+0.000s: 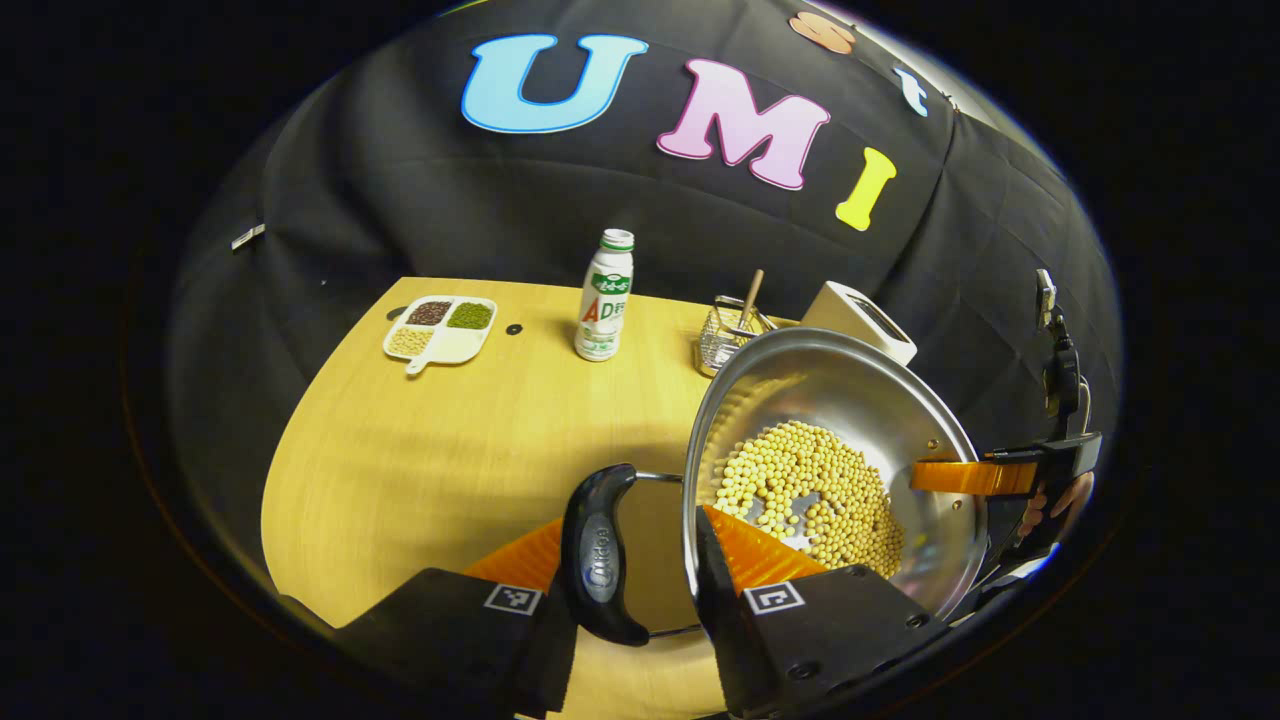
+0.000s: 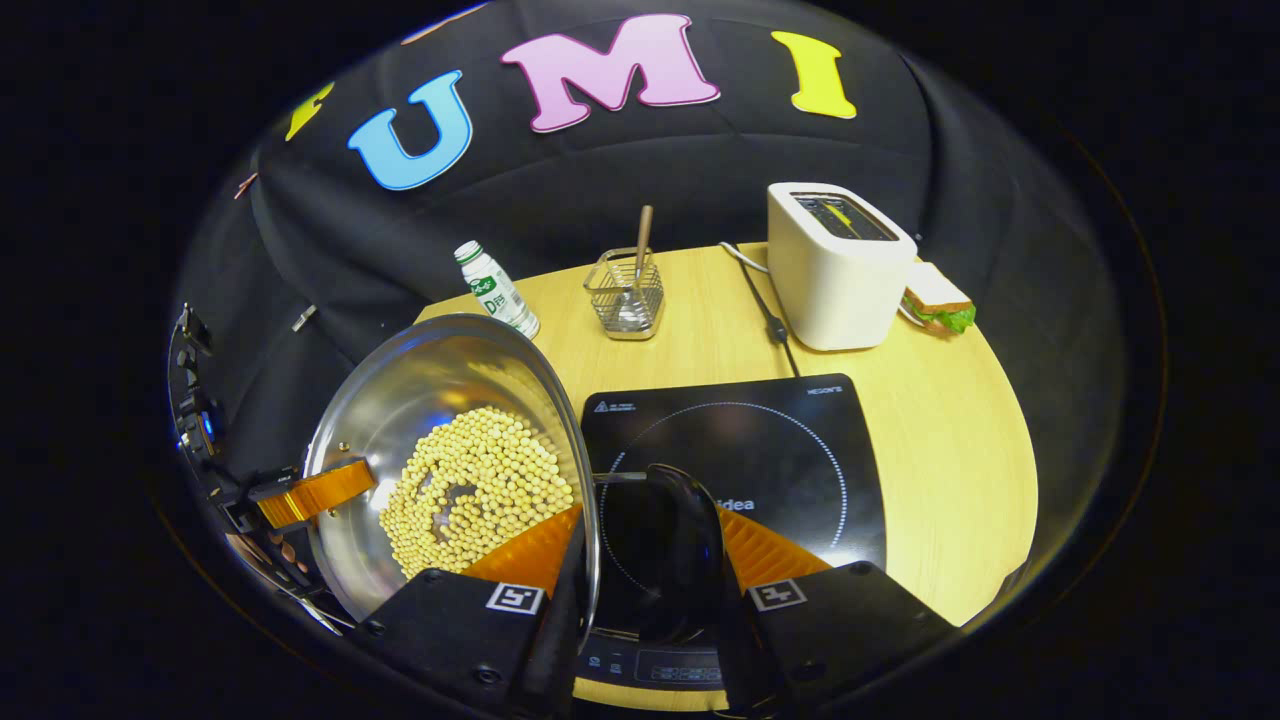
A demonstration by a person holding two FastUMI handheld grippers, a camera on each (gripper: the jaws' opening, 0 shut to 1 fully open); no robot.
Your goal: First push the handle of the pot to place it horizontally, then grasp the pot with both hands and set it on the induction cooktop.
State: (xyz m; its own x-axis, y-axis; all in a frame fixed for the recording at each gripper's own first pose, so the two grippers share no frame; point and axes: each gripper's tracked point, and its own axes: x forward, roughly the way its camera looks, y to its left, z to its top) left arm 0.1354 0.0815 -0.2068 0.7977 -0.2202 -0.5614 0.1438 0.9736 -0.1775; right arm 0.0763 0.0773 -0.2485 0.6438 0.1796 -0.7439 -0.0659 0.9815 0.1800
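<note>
A steel pot half full of pale soybeans hangs between my two grippers. The left gripper is shut on the pot's black side handle, with one finger outside the handle and the other inside the rim. In the right gripper view, the right gripper is shut the same way on the opposite handle of the pot. That handle hovers over the left part of the black induction cooktop. Each view shows the other gripper's orange finger across the pot.
On the wooden table stand a divided plate of beans, a drink bottle, a wire basket with a stick, a white toaster with its cord, and a sandwich.
</note>
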